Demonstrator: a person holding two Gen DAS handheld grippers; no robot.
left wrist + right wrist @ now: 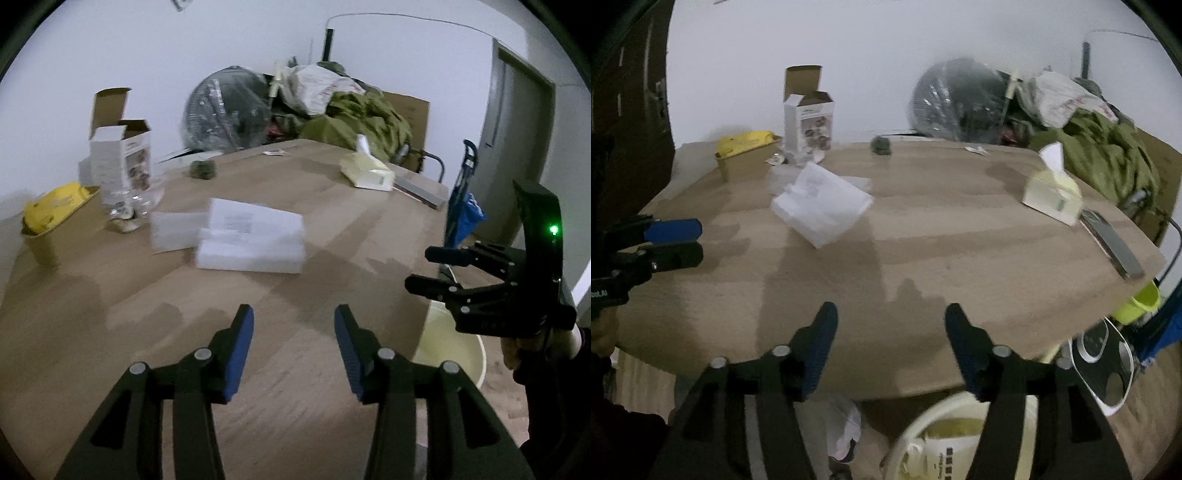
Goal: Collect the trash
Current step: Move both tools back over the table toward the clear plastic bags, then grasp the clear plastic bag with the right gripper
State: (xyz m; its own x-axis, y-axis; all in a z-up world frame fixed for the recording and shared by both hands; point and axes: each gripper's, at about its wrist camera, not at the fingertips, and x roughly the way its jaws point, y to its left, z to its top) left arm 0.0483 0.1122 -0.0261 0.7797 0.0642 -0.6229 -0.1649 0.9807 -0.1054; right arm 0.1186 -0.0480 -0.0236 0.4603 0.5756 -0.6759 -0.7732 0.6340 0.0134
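Observation:
A stack of white papers and foam [251, 240] [822, 201] lies mid-table. Behind it stand an open white carton [122, 162] [809, 122] and a brown paper tub holding a yellow bag [55, 210] [746, 142]. A small green crumpled lump [202, 170] [881, 146] sits near the far edge. My left gripper [293, 317] [698, 242] hovers open over the bare wooden table [110, 369] [960, 277], nothing between its fingers. My right gripper [891, 314] [424, 269] is open and empty at the near table edge, above a pale yellow bin [923, 417] [454, 343] on the floor.
A pale yellow tissue pack [367, 171] [1052, 194] and a grey flat bar [1115, 247] lie on the table's right side. Behind the table are a plastic-wrapped fan [225, 107] and an olive cloth pile [362, 114]. A floor scale [1104, 365] and a lime cup [1141, 301] sit right of the bin.

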